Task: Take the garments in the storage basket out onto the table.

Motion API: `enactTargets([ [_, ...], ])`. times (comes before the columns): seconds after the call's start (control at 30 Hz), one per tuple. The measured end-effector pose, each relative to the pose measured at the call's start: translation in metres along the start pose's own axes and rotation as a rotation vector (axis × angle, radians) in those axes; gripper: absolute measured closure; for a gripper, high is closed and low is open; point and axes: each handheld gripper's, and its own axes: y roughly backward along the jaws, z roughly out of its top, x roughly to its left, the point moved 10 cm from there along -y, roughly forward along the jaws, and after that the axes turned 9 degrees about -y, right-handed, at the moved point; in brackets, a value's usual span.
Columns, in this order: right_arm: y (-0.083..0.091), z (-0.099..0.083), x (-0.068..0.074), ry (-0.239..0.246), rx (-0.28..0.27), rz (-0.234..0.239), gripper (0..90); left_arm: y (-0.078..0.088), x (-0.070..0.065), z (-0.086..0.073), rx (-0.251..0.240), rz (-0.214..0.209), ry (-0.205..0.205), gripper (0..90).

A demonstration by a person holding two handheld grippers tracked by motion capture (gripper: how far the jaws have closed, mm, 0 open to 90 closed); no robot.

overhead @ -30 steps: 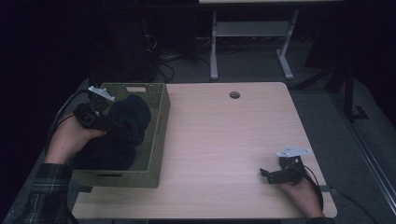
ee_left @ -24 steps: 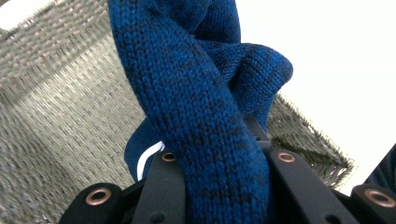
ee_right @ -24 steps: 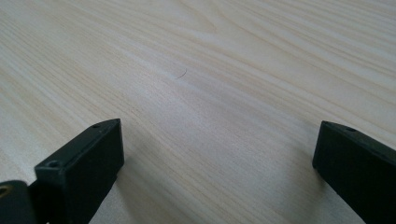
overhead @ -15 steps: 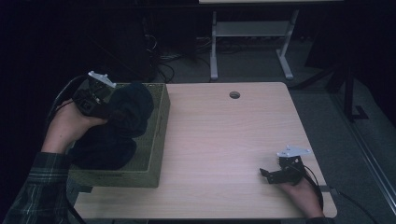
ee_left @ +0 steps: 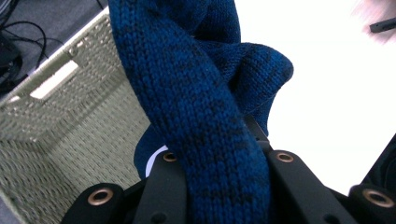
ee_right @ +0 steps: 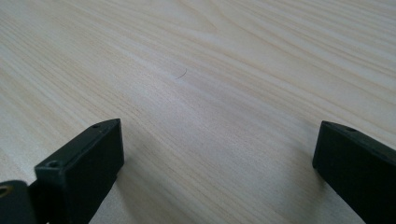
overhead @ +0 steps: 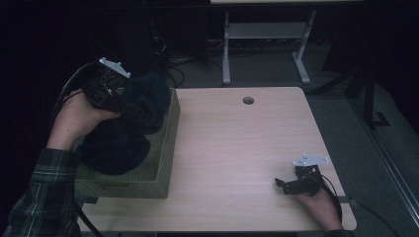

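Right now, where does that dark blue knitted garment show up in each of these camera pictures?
High view: the dark blue knitted garment sits upper left, gripped by the left gripper and draping into the olive woven basket.
Left gripper view: the garment runs up the middle, pinched between the black jaws.
Right gripper view: not in it; the open right gripper faces bare pale wooden table.
Shared landmark: the basket and the table.

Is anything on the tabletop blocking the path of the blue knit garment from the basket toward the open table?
Nothing visible does. The left hand-held gripper is clamped on the blue knit garment, lifting it above the woven basket, though part still lies inside. The wooden table beside the basket is bare up to the right hand-held gripper, which rests open near the front right corner.
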Motion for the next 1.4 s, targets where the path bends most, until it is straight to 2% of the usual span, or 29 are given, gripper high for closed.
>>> enactTargets([
  [0.43,0.000,0.000,0.000,0.000,0.000,0.000,1.6,0.007,-0.011,0.038,-0.010,-0.005,-0.056,76.7],
  [0.63,0.000,0.000,0.000,-0.001,-0.001,0.000,1.5,0.002,-0.019,0.053,0.000,-0.030,-0.079,76.7],
  [1.07,0.000,0.000,0.000,-0.001,-0.002,0.000,1.6,-0.006,-0.047,0.091,-0.009,-0.098,-0.161,77.1],
  [1.4,0.000,0.000,0.000,-0.001,-0.002,0.000,1.5,-0.021,-0.066,0.112,-0.017,-0.133,-0.192,77.1],
])
